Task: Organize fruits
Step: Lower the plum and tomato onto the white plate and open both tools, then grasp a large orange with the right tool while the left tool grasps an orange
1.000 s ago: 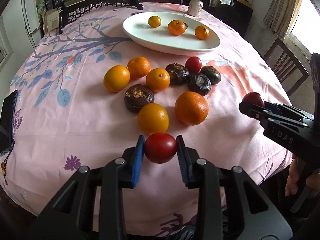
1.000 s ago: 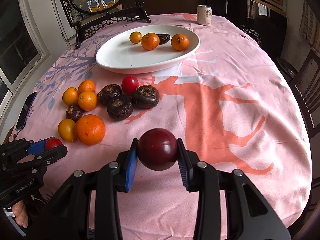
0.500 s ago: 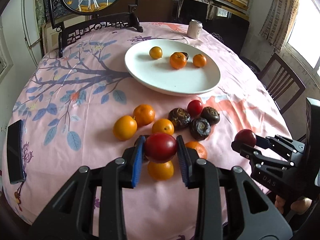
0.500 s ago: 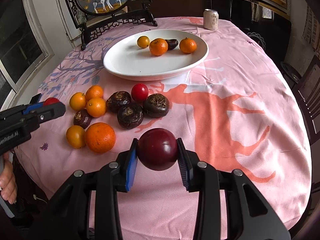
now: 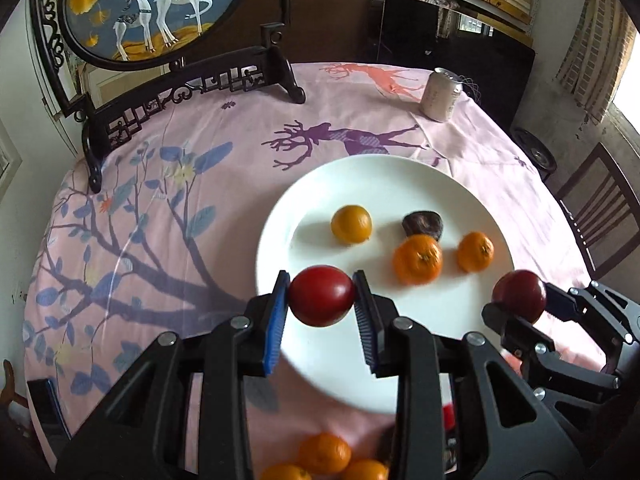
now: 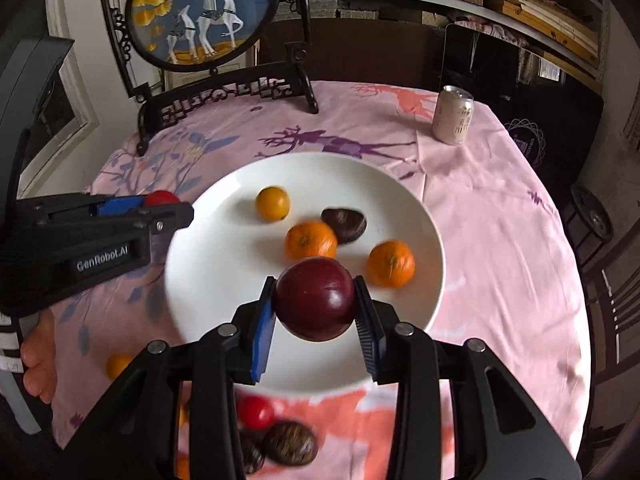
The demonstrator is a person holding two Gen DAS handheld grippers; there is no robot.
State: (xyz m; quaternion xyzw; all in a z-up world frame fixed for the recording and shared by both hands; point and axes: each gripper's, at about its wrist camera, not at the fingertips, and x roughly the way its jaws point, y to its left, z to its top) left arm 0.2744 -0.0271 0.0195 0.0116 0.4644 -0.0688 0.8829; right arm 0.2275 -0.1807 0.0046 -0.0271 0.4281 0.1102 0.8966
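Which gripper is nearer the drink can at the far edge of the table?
Right. The right gripper, shut on a dark red fruit, sits on the can's side of the plate; the left gripper is across the plate.

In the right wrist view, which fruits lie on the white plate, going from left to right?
Yellow-orange citrus → larger orange → dark brown fruit → orange nearest the right rim.

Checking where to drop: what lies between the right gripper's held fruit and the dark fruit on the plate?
An orange, touching the dark fruit, in the right wrist view.
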